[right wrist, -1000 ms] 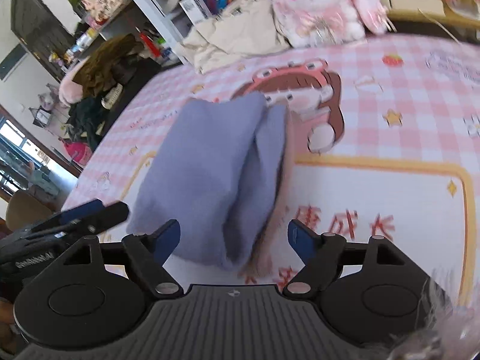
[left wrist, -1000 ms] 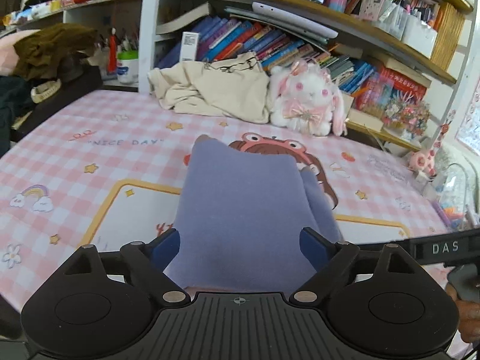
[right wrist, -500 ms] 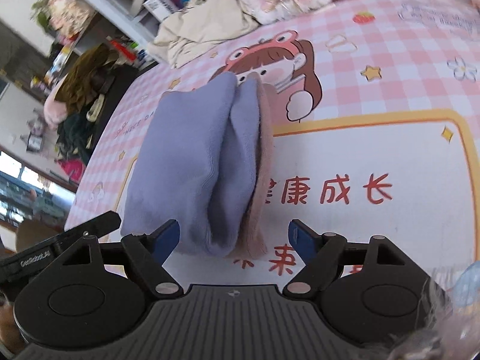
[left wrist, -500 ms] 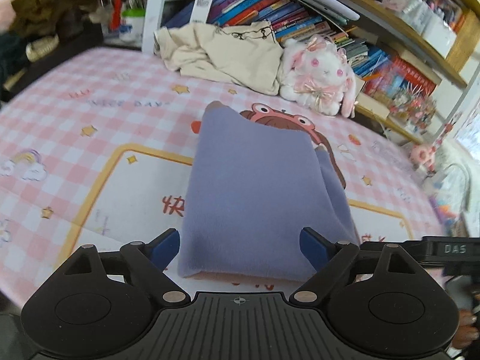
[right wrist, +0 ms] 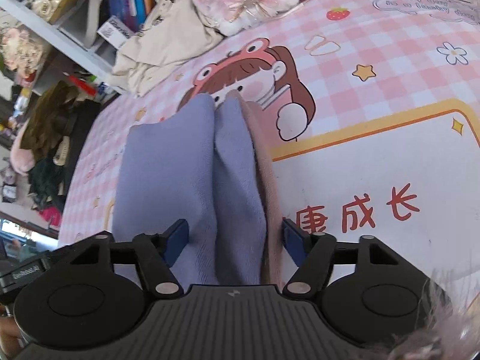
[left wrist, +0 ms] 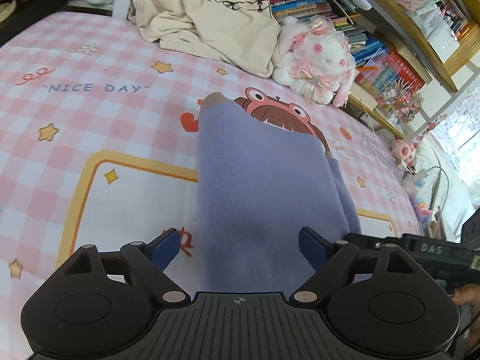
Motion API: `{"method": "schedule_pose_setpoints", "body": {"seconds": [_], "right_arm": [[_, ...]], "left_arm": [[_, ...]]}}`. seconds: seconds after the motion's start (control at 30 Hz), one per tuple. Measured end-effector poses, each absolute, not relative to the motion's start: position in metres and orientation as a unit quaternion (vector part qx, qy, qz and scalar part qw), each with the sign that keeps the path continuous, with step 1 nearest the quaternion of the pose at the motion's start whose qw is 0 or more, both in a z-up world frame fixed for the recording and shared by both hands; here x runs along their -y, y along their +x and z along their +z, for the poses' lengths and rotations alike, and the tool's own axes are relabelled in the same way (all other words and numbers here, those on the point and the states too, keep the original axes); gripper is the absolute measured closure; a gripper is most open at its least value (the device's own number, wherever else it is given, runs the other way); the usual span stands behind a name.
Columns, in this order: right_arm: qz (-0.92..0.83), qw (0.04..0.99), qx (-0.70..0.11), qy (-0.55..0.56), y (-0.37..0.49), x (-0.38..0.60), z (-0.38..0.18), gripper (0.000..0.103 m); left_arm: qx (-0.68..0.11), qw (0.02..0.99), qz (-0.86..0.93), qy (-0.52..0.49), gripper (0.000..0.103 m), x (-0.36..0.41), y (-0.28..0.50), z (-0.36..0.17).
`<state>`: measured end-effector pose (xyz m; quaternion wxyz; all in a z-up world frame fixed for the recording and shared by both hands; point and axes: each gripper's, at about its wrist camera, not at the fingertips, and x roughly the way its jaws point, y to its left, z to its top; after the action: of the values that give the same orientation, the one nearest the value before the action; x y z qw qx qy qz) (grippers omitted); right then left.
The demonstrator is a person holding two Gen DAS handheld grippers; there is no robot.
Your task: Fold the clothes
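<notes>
Both grippers are low at the near end of the folded lavender knit garment [left wrist: 264,186], and both have their blue fingers spread with nothing pinched. Left gripper [left wrist: 240,247] straddles the broad top layer, cloth running straight ahead between its fingers. Right gripper [right wrist: 235,237] is over the garment's right side, where 2 rounded lavender folds and a pinkish lining edge [right wrist: 265,162] stack up, so it looks nearer the layered edge.

That garment lies on the pink checked cartoon mat [left wrist: 90,114], roughly mid-mat, long axis pointing away from the grippers toward the far edge by the bookshelf. It's already a narrow folded bundle, so could be done, could be 1 more fold coming, can't tell.

A crumpled cream cloth [left wrist: 210,27] and white plush bunny [left wrist: 315,60] sit at the far edge.
</notes>
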<state>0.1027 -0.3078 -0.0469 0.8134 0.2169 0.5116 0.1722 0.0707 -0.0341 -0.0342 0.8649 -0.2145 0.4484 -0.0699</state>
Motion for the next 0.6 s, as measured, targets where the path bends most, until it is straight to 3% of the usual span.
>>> {"method": "schedule_pose_setpoints", "body": {"seconds": [0.2, 0.3, 0.47, 0.53, 0.6], "right_arm": [[0.165, 0.805, -0.519, 0.235, 0.113, 0.306, -0.055, 0.043], [0.171, 0.805, -0.52, 0.227, 0.116, 0.302, -0.056, 0.05], [0.173, 0.812, -0.514, 0.216, 0.113, 0.298, -0.053, 0.055], [0.175, 0.817, -0.507, 0.211, 0.11, 0.296, -0.052, 0.063], [0.179, 0.829, -0.495, 0.189, 0.105, 0.291, -0.044, 0.079]], "left_arm": [[-0.464, 0.853, -0.087, -0.224, 0.019, 0.032, 0.091, -0.047], [-0.47, 0.847, -0.091, -0.231, 0.028, 0.033, 0.096, -0.053], [-0.469, 0.849, -0.091, -0.227, 0.032, 0.035, 0.096, -0.054], [-0.468, 0.85, -0.09, -0.224, 0.039, 0.036, 0.095, -0.054], [-0.467, 0.855, -0.087, -0.208, 0.045, 0.041, 0.093, -0.05]]}}
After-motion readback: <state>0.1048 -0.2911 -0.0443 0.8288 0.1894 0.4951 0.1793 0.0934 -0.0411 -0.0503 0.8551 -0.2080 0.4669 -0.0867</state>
